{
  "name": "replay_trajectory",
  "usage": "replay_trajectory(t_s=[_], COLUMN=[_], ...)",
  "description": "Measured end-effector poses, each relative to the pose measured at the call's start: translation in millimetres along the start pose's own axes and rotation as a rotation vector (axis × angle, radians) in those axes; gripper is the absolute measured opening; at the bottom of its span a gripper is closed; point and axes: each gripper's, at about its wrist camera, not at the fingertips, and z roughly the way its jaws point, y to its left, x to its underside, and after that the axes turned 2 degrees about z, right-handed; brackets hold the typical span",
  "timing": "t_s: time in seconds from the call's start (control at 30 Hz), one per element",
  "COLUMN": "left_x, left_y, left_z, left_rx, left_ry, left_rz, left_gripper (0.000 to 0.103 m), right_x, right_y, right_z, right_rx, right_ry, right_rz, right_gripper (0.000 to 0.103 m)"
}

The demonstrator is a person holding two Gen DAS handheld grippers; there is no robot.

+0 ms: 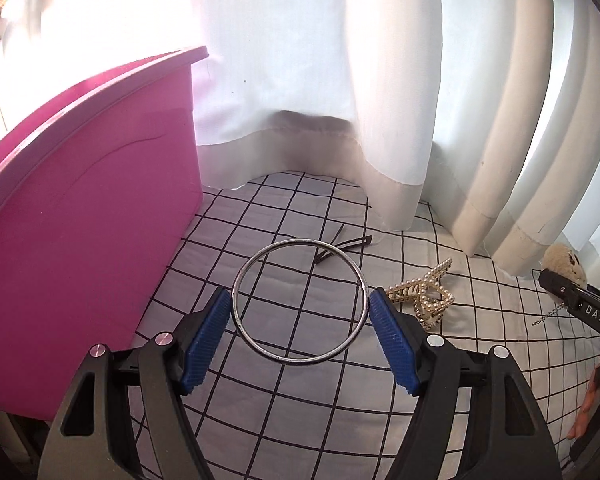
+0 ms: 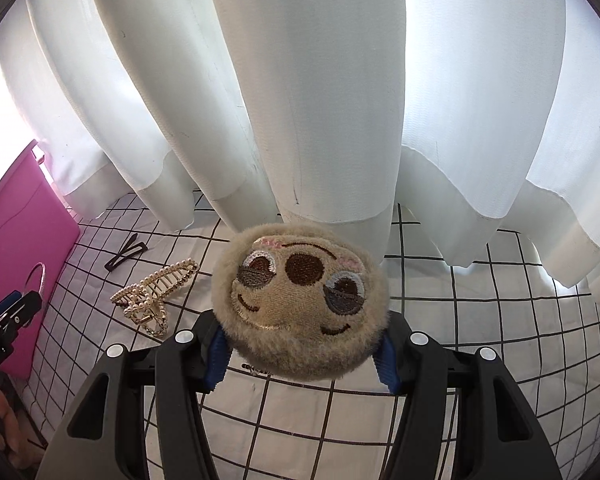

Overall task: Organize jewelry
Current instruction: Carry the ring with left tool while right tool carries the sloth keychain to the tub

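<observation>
The left gripper has its blue fingers spread wide, and they clamp a thin silver bangle by its opposite sides, so the ring hangs between the pads above the black-and-white checked cloth. The right gripper stands somewhat narrower, its fingers squeezed against the sides of a fluffy beige plush face, an embroidered sloth-like charm with a brown nose and grey eye patches; it is held clear of the cloth.

The left wrist view alone shows the long side of the pink bin rising just left of the bangle, with its rim up near the white curtain. It also catches the right gripper at the far right edge, the plush peeping over it and a short bead chain dangling below.

The right wrist view alone shows the plush face in full. From there the left gripper sits at the left edge against the pink bin, the bangle seen nearly edge-on.

Both views show the pearl claw clip lying on the cloth between the two grippers, and a black hair clip farther back near the curtain hem.
</observation>
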Motion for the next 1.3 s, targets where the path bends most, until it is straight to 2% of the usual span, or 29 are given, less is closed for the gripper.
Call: replay_trajectory(t_s=[0.3,0.67,0.97,1.3], left_x=[-0.6,-7.5,-30.5,-49.9], left_y=[-6.2,4.2,34.6,111.9], left_z=[-40.9,-99.0,-156.6,-183.8], left_rx=[-0.002,-0.053,-0.13,-0.249], left_ry=[-0.043,-0.119,-0.221,-0.255], left_rz=[0.007,-0.022,-0.059,-0.129], left_gripper=[0.069,0.069,0.069,0.069], right_x=[4.0,-7.5,-32.8,-62.9], right_y=[9.0,55.2,118.6,229.0], right_z=[-43.1,-84.8,-115.7,-121.2], right_rx=[-0.052,-0.153,-0.28,-0.446], right_ry=[-0.028,-0.082,-0.136,-0.152], right_rz=[-0.034,-0.109,-0.222,-0.358], right_gripper=[0.056,0.056,0.056,0.056])
